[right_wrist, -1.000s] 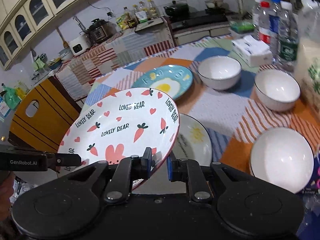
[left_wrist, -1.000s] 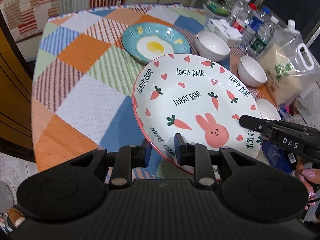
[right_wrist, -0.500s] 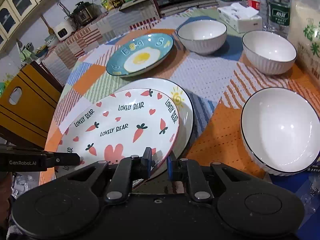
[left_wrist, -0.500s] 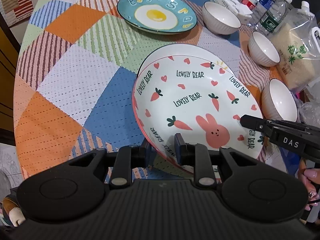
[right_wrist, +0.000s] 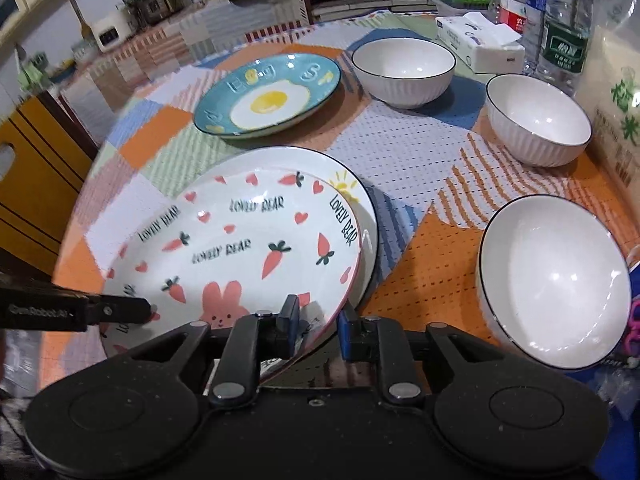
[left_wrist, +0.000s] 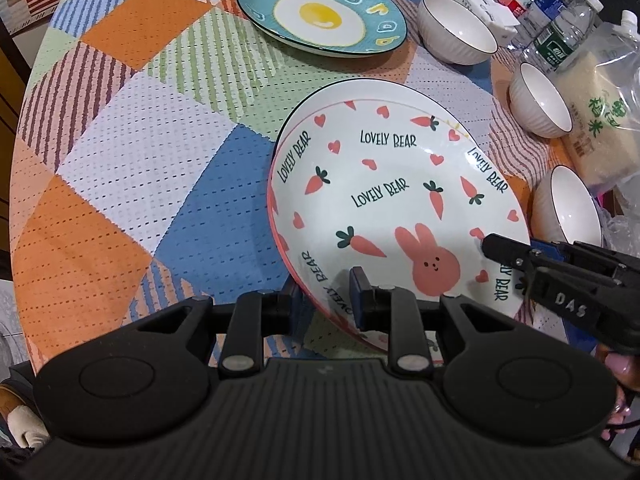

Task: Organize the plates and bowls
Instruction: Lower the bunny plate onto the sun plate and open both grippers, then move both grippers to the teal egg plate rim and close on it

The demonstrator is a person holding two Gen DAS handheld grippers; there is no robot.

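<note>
I have the rabbit-and-carrot plate [left_wrist: 392, 208] lowered onto the white sun plate [right_wrist: 348, 188] near the table's [left_wrist: 120, 184] front edge, overlapping most of it but sitting toward me, and this is the release. My left gripper [left_wrist: 326, 300] is clamped on the near rim, one finger above and one beneath. My right gripper [right_wrist: 316, 328] is letting go: its fingers are parting, with the rim between them and the outer finger already standing clear of it. To do this well I judge that I should let the plate settle flat before freeing the left side, then draw both grippers straight back along the rim so the lower fingers do not lever it up or drag the stack over the cloth. Both plates are glazed ceramic, shallow and round, slick on each other, so the top one could skate. The perforated patchwork tablecloth [right_wrist: 400, 152] looks grippy enough to hold the bottom plate. Left to sort are the teal fried-egg plate [left_wrist: 320, 16] and three ribbed white bowls with dark rims, the nearest [right_wrist: 556, 280] beside my right gripper.
</note>
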